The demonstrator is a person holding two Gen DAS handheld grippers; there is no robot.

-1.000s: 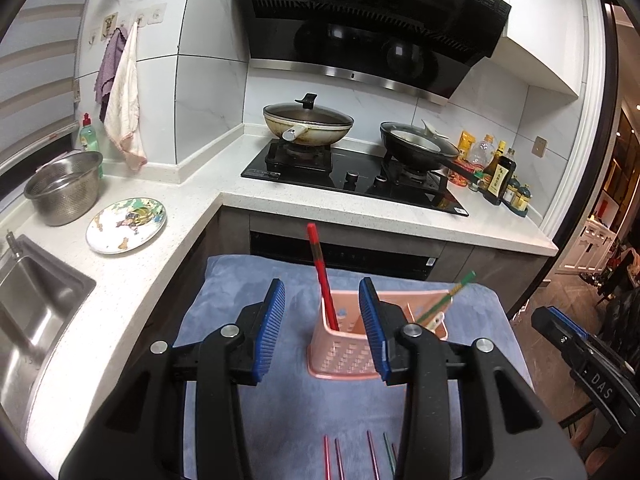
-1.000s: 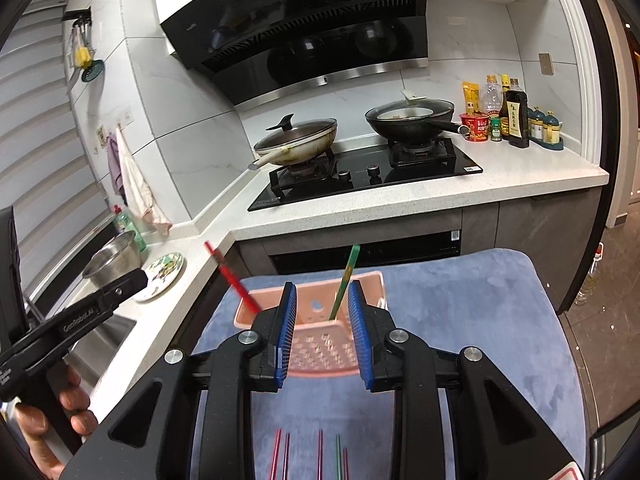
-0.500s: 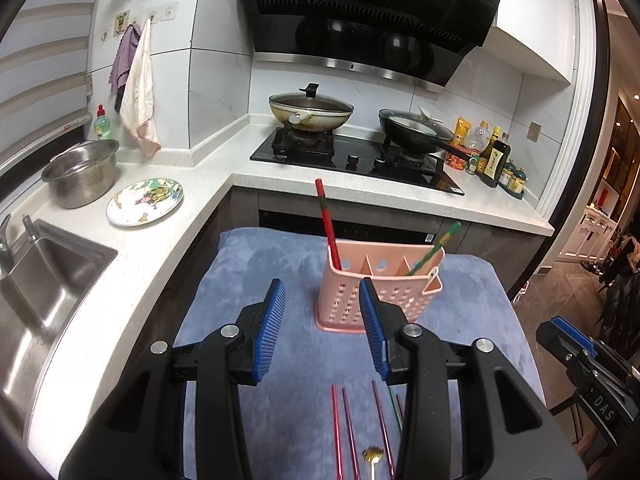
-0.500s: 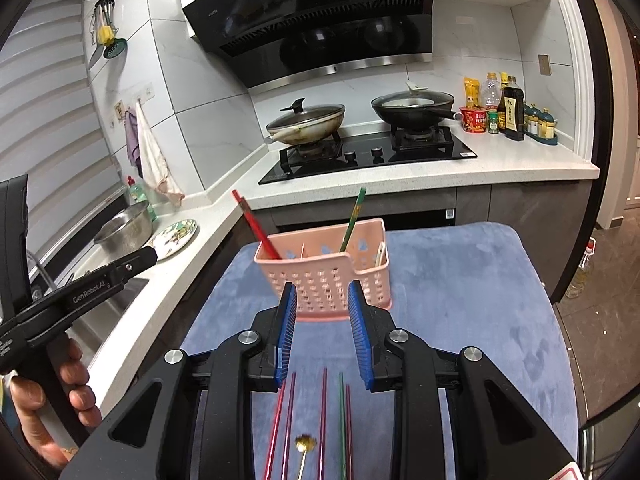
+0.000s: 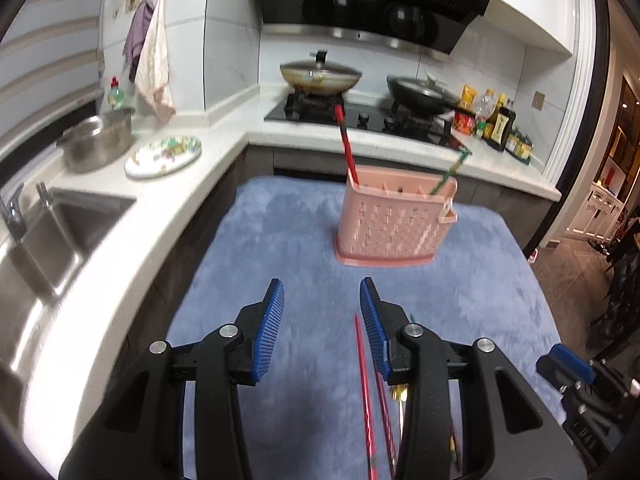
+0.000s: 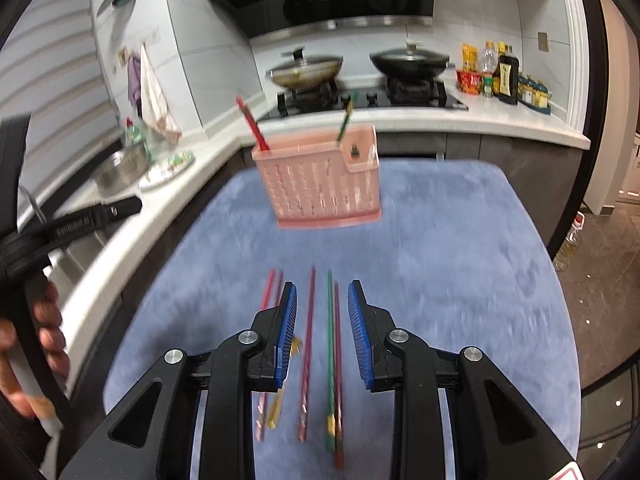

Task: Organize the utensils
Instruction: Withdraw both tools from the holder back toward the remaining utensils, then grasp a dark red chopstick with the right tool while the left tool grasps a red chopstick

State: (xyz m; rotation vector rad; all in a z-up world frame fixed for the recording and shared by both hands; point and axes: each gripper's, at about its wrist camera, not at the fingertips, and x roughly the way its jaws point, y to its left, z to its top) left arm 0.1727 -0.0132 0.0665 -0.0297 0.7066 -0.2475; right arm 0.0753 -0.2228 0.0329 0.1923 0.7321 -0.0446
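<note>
A pink utensil basket (image 5: 394, 220) (image 6: 320, 184) stands on the blue cloth (image 5: 280, 240) (image 6: 440, 248). A red chopstick (image 5: 346, 146) (image 6: 252, 124) and a green chopstick (image 5: 450, 170) (image 6: 346, 118) lean in it. Several red chopsticks (image 6: 309, 344) (image 5: 365, 392), a green one (image 6: 330, 356) and a small gold spoon (image 6: 276, 404) lie on the cloth near me. My right gripper (image 6: 322, 332) is open and empty above them. My left gripper (image 5: 322, 328) is open and empty, just left of them.
A white counter (image 5: 160, 208) runs along the left with a sink (image 5: 52, 232), a steel bowl (image 5: 96, 142) and a patterned plate (image 5: 164, 156). A stove with two pans (image 5: 320, 76) and bottles (image 5: 500, 124) stand behind the basket.
Both grippers have drawn back from the basket toward me. The chopsticks and spoon lying on the cloth have come into view under them. Both stay open.
</note>
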